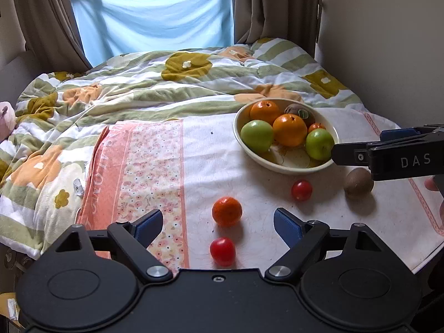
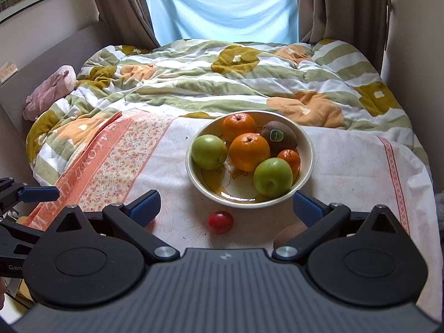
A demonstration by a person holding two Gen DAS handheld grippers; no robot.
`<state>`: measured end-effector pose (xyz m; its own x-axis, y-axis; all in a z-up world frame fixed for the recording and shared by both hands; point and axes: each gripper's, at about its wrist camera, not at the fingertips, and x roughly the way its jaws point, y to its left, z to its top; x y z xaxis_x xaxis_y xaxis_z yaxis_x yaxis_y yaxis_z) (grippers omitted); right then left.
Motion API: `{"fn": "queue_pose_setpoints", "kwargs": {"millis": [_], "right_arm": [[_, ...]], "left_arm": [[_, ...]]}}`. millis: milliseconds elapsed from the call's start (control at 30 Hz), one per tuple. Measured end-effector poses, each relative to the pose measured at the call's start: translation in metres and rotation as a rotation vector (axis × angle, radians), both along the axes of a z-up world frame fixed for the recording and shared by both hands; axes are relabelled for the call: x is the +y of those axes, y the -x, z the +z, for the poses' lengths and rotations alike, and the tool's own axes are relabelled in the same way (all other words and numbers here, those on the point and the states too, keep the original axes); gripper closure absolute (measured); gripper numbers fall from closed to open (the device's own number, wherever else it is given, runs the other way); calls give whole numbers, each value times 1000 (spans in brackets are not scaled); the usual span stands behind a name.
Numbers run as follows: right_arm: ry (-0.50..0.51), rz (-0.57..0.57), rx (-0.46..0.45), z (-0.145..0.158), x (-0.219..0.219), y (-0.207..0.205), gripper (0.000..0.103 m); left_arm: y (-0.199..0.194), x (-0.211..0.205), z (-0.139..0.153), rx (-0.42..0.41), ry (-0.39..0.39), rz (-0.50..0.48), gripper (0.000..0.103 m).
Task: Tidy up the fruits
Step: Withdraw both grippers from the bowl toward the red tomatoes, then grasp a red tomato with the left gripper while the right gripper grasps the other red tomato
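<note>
A cream bowl (image 1: 277,166) (image 2: 306,144) on the white cloth holds two green apples, two oranges, a small mandarin and a kiwi. Loose on the cloth lie a mandarin (image 1: 227,211), a near tomato (image 1: 222,251), a far tomato (image 1: 301,190) (image 2: 221,222) and a kiwi (image 1: 358,181) (image 2: 290,234). My left gripper (image 1: 217,226) is open and empty, the mandarin and near tomato between its fingers' line. My right gripper (image 2: 226,204) is open and empty, just before the bowl, above the far tomato; the kiwi sits under its right finger (image 2: 308,208).
The cloth (image 1: 263,138) has an orange floral band (image 1: 144,172) at the left and covers a bed with a flowered quilt (image 2: 222,83). A pink plush toy (image 2: 52,88) lies at the far left. A wall stands close at the right; curtains hang behind.
</note>
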<state>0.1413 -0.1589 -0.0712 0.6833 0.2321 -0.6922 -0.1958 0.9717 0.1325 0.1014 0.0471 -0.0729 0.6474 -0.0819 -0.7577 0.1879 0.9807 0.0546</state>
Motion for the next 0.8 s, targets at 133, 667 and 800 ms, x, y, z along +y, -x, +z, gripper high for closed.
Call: {"fn": "queue_pose_setpoints", "kwargs": {"millis": [133, 667, 800], "right_arm": [[20, -34, -6, -23, 13, 9, 0], [90, -15, 5, -89, 52, -3, 0], [96, -3, 4, -94, 53, -8, 1]], "left_arm": [[0, 9, -24, 31, 21, -18, 27], [0, 10, -86, 67, 37, -10, 47], [-1, 8, -89, 59, 43, 6, 53]]}}
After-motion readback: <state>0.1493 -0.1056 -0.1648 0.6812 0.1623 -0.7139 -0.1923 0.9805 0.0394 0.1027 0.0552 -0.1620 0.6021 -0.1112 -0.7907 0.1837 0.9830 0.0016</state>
